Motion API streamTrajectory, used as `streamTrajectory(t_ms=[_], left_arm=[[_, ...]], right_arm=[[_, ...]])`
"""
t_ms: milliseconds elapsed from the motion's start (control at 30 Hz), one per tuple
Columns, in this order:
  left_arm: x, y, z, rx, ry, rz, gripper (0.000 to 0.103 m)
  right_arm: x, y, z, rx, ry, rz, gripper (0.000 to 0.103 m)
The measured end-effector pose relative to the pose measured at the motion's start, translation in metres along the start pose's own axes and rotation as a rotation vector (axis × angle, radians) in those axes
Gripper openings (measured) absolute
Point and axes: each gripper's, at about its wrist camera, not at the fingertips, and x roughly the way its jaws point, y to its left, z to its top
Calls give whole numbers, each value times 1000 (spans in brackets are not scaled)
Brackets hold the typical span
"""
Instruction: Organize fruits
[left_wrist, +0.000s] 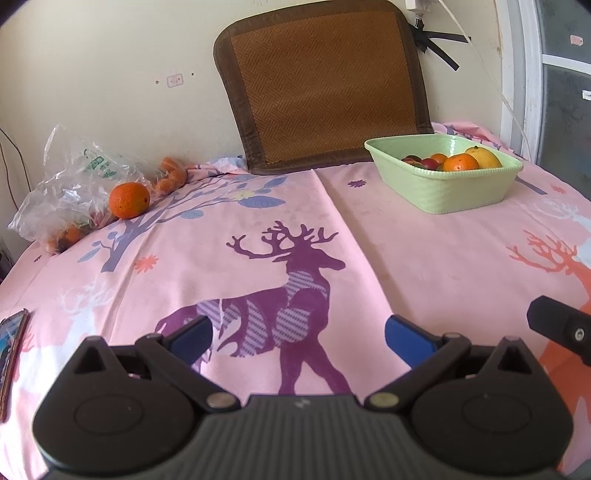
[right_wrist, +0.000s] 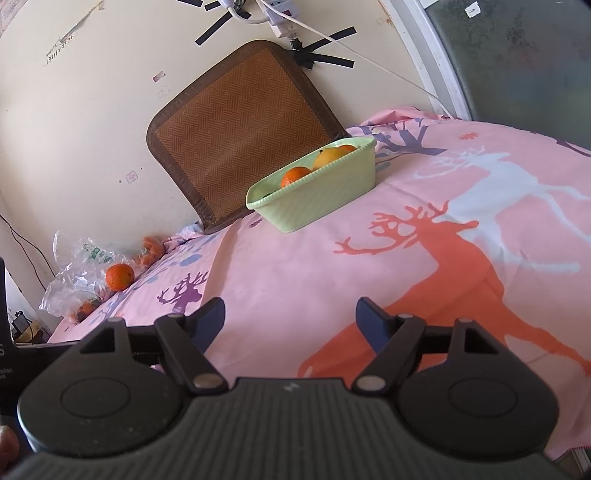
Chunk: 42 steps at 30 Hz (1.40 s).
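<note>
Both tools, left (left_wrist: 299, 334) and right (right_wrist: 290, 319), released and empty over the bed (left_wrist: 424, 258). Next: fetch the loose orange (left_wrist: 129, 200) to the green basket (left_wrist: 454, 192).

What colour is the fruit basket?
Pale green basket, ribbed sides; clearest in the left wrist view.

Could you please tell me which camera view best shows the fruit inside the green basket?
The left wrist view: it looks into the green basket from above its rim. The right wrist view shows only fruit tops over its wall.
</note>
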Motion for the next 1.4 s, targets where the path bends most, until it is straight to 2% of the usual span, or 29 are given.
streamTrajectory(t_ms=[600,1400], left_arm=[[-2,-1,1,17,-18,20,103],[1,1,-1,26,-2,55,103]], right_arm=[[0,-1,3,-2,-10,12,82],[-1,-2,2,1,-15,11,83]])
